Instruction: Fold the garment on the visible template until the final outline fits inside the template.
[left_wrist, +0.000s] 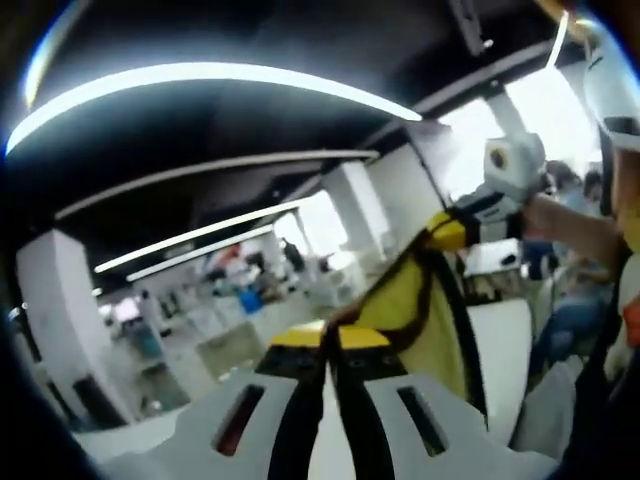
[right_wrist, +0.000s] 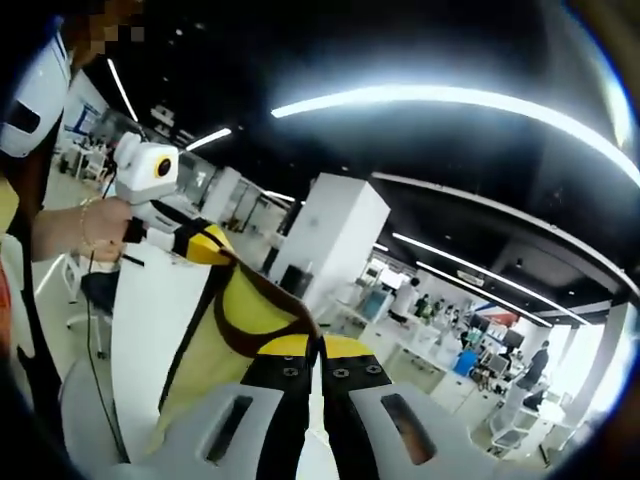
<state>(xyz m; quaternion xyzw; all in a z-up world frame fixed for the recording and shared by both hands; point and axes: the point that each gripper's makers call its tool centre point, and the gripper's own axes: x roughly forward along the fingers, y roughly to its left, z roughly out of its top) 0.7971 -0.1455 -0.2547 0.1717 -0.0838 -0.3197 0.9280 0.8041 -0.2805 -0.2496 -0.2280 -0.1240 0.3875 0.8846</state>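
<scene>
Yellow, soft garment (left_wrist: 415, 320), judged light and limp, was pinched at its top edge in closed left gripper (left_wrist: 327, 340) and right gripper (right_wrist: 312, 350), draping toward six o'clock.

No legible text, labels, brands or numbers anywhere; distant signage too blurred to read.

Count: one yellow-and-black garment (left_wrist: 415, 310), two grippers, the left gripper (left_wrist: 328, 345) and the right gripper (right_wrist: 318, 350), and one hand (right_wrist: 95, 228) on a gripper handle.
</scene>
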